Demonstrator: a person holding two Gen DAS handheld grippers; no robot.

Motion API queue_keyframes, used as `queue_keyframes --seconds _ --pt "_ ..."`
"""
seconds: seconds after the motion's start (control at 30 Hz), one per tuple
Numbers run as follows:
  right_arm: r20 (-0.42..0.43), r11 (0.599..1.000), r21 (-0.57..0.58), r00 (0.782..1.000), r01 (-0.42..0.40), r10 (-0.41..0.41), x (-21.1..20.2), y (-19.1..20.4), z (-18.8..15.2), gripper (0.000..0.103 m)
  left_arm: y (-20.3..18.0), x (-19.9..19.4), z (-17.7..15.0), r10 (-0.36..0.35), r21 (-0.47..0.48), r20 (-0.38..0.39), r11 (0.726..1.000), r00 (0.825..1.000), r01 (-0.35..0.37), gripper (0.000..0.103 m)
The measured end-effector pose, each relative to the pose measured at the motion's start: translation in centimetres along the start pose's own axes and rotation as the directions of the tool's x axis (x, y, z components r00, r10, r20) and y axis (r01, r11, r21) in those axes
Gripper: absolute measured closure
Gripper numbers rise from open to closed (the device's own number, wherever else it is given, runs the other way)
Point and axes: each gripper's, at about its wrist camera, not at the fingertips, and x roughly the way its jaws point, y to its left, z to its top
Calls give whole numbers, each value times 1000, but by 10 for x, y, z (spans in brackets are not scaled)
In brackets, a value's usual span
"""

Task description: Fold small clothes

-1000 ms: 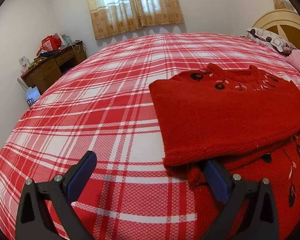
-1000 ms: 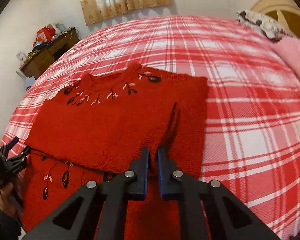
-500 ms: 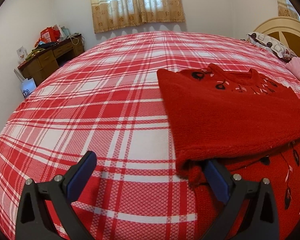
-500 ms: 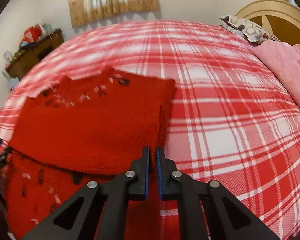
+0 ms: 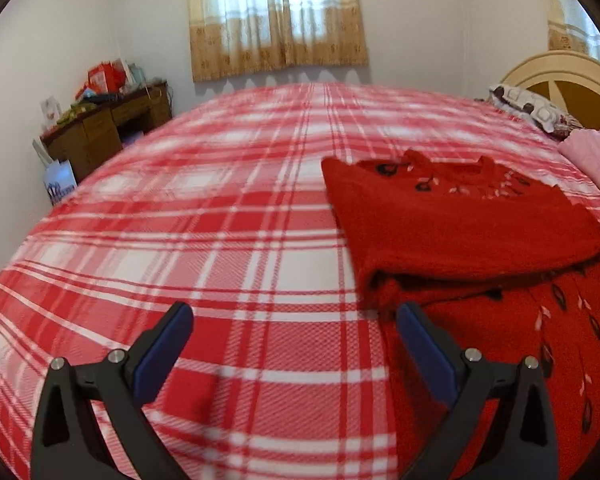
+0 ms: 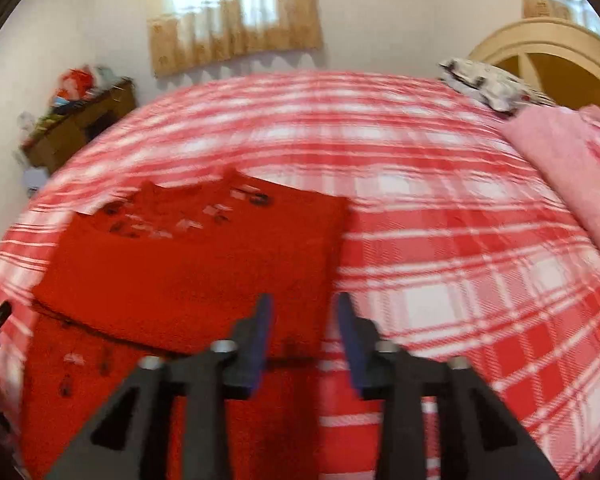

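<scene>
Across the plaid bedspread [image 5: 228, 248] lies the red sweater [image 5: 460, 232], its upper part laid over the lower part so the embroidered neckline faces up, and a strip of the patterned lower part pokes out at the near edge. Right gripper [image 6: 304, 320] is letting go: its blue-padded fingers [image 6: 262, 336] are spreading apart just above the near right corner of the fold, and no cloth sits between them, though that view is blurred. Left gripper [image 5: 296, 320] stands wide and empty, one pad over bare bedspread, the other just beside the sweater's near left corner.

To finish this step well, I'd say both grippers should lift straight off so the knit isn't dragged. The thick, fuzzy knit could snag on a pad and pull the top layer askew. Next would likely be a side fold, taken at both corners so the edges stay level.

As for the surface, the bed is soft and broad, so the cloth will sink a little instead of sliding. A pink blanket [image 6: 572, 184] and a patterned pillow [image 6: 488, 84] sit by the cream headboard [image 6: 548, 48]. Beyond, a cluttered wooden desk [image 5: 104, 124] stands by the wall under a curtained window [image 5: 276, 16].
</scene>
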Motion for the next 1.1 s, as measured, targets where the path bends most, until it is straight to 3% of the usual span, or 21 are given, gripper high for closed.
queue_keyframes --seconds 0.07,0.13,0.33,0.5,1.1 --pt "-18 998 -17 998 -67 67 7 14 3 57 4 -9 7 12 -11 46 1000 999 -11 0" --pt "-39 996 -43 996 -79 78 17 25 4 57 5 -12 17 21 -17 81 1000 997 -20 0" --pt "-150 997 -36 987 -61 55 53 22 -10 57 -21 30 37 62 50 31 997 998 -64 0" --pt "-145 996 -63 988 -68 58 46 20 -15 57 -35 56 24 66 112 -60 992 996 -59 0" --pt "-77 995 24 992 -99 101 41 4 -31 57 -44 57 22 43 142 -74 989 996 -32 0"
